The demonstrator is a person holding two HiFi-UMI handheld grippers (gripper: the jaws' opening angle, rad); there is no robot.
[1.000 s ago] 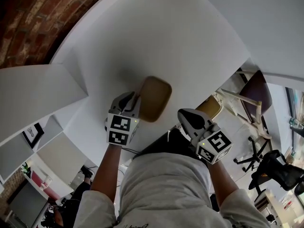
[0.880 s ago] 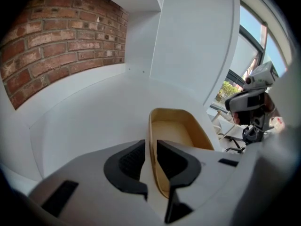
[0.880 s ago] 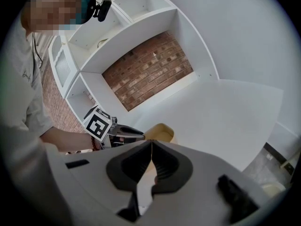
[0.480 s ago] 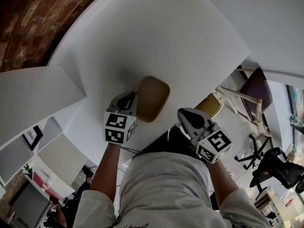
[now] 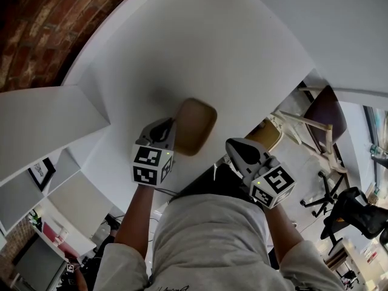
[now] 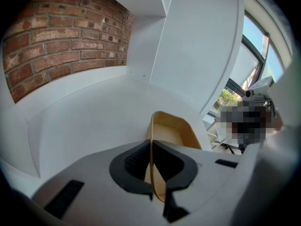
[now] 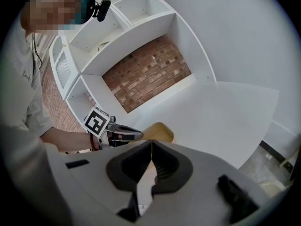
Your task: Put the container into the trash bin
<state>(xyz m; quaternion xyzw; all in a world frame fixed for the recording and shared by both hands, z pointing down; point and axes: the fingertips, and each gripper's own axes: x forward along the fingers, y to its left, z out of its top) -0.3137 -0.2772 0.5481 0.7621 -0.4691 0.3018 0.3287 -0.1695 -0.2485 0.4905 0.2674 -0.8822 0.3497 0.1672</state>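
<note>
A shallow tan container lies on the white table. My left gripper is at its left rim. In the left gripper view the thin wall of the container stands between the dark pads, and the left gripper is closing, with the pads pressed on that wall. My right gripper hangs off the table's near edge, right of the container and apart from it. In the right gripper view the right gripper is shut on nothing; the container and the left gripper lie beyond it.
A brick wall and white shelving stand left of the table. Off the table's right edge are a yellow chair, a dark chair and a black office chair. No trash bin is in view.
My left gripper has shifted slightly left and its jaws have drawn together on the container's rim. The container has barely moved. The right gripper has kept still.
</note>
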